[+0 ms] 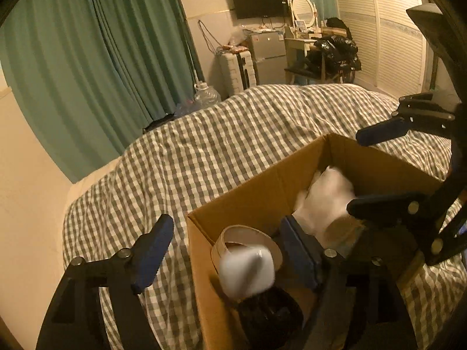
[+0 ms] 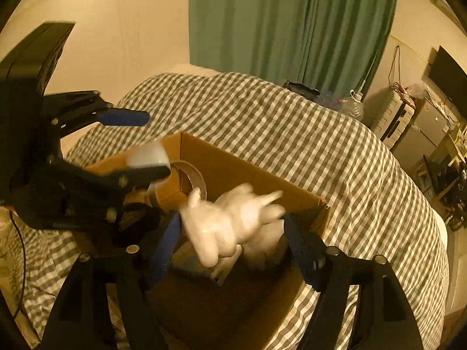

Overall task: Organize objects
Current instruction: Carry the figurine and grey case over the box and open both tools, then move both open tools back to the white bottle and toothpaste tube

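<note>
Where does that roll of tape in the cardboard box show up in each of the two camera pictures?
Left wrist view: the roll of tape is low and centre, leaning in the near-left corner of the cardboard box, partly behind a blurred white object.
Right wrist view: the roll of tape is left of centre, in the box's far corner.
Shared landmark: the checked bedcover under the box.

Green curtains [image 1: 87,67], gingham bed [image 1: 233,134], wall television [image 1: 259,2]
</note>
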